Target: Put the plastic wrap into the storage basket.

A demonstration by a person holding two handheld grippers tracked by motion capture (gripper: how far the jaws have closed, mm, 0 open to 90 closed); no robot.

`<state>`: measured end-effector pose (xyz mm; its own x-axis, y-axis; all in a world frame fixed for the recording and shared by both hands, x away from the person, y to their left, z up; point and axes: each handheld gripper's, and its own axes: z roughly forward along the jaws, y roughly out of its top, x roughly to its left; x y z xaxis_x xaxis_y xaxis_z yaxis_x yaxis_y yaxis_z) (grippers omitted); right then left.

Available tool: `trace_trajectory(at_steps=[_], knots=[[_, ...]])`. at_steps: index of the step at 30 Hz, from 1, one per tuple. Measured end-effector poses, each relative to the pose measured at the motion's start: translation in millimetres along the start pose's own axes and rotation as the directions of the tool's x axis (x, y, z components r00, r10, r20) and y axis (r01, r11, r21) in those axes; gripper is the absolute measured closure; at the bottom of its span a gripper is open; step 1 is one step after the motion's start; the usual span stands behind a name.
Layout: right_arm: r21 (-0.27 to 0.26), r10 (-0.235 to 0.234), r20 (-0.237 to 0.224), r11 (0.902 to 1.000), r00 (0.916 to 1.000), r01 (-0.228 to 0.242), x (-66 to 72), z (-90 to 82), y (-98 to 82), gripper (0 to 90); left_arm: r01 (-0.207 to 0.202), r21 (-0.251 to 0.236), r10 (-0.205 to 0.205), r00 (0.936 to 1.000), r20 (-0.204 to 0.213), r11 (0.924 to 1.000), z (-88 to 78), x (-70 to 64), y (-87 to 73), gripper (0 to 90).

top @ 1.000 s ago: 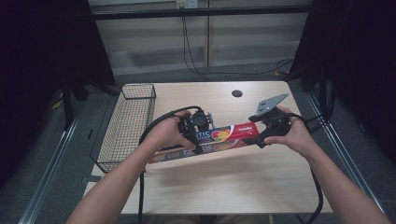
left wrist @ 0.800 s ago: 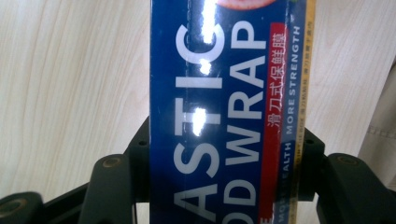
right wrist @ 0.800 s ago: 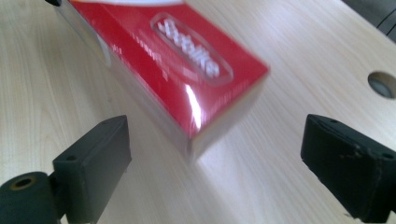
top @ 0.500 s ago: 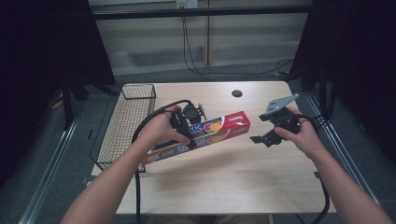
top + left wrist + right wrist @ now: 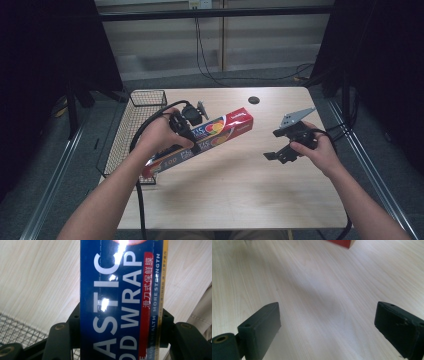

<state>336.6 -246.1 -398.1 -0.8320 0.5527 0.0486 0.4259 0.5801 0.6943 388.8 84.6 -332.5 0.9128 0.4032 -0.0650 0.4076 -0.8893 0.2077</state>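
Observation:
A long plastic food wrap box (image 5: 210, 137), blue and red with bright print, hangs tilted above the table's left half, its red end raised toward the middle. My left gripper (image 5: 186, 134) is shut on the plastic wrap box near its middle; in the left gripper view the blue face with white lettering (image 5: 120, 302) runs between both jaws. My right gripper (image 5: 277, 145) is held at the right, open, with nothing between its jaws. In the right gripper view the right gripper (image 5: 332, 330) looks down on bare wood, and the box's red corner (image 5: 340, 243) peeks in at the top edge.
A black wire basket (image 5: 131, 120) stands along the table's left edge, beside the low end of the box. A small dark round hole (image 5: 254, 100) marks the far middle of the light wooden table (image 5: 240, 195). Cables trail from both grippers.
My right gripper has let go of the box's red end, opened and drawn back to the right. The left gripper has carried the box left and up, tilting it.

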Motion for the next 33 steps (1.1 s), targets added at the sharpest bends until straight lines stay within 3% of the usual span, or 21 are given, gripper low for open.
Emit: trace_trajectory(at_steps=[4,8,10,24,33], knots=[[0.012,-0.005,-0.014,0.9999,0.9999,0.005,3.7,7.3,-2.2,4.4,0.049,-0.025,-0.049,0.9987,-0.011,0.9985,-1.9,2.5,-4.3,43.1],[0.03,-0.006,-0.025,0.9995,0.9997,0.007,9.4,13.1,-3.7,2.3,0.059,-0.013,-0.059,0.9982,-0.005,0.9982,-3.5,7.4,-6.4,43.0],[0.039,-0.02,-0.024,0.999,0.9995,0.021,11.8,15.4,-3.9,1.7,0.083,-0.009,-0.083,0.9965,-0.011,0.9965,-3.4,8.6,-7.9,43.0],[0.007,0.008,-0.041,0.9999,0.9991,-0.008,18.5,21.5,-11.3,1.3,0.124,-0.006,-0.124,0.9922,-0.008,0.9923,-6.5,16.9,-15.8,42.9],[0.007,0.026,-0.019,0.9996,0.9995,-0.026,20.9,25.0,-17.6,1.3,0.144,-0.008,-0.144,0.9895,-0.014,0.9896,-14.5,20.3,-21.8,42.8]])
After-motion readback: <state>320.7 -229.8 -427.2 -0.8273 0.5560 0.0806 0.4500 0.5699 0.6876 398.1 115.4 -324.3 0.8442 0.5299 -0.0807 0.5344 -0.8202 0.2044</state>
